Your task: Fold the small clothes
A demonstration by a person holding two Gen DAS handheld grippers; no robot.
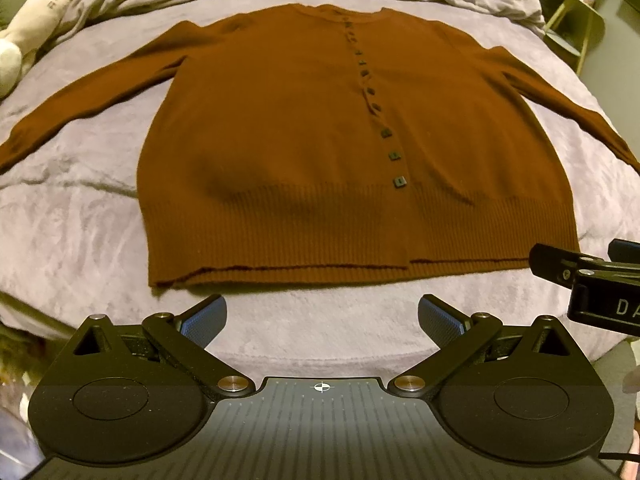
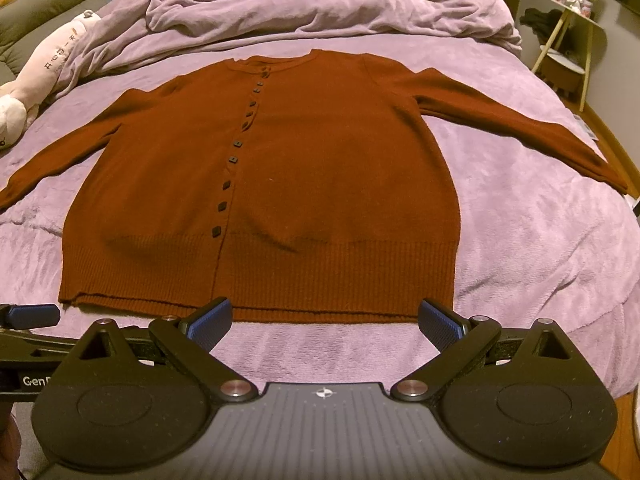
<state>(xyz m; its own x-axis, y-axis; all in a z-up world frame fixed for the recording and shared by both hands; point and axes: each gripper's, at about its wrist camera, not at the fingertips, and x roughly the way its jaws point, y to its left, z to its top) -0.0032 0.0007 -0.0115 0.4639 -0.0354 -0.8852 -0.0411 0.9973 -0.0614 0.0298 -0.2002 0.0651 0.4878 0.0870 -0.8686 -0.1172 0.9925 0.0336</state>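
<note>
Since cardigan (image 1: 304, 140) is laid flat, buttoned, front up on bed (image 1: 80, 232) with sleeves spread outward, folding is judged not yet begun. Left gripper (image 1: 322, 322) held just short of hem, fingers spread wide, nothing pinched. Right gripper (image 2: 325, 326) likewise poised at hem, fingers spread, empty. Placement near hem likely chosen for two-corner pickup. Rumpled blanket (image 2: 320, 4) lies beyond collar.

black tongs (image 1: 322, 322), blue ribbed pads (image 1: 206, 322), silver screws
</note>
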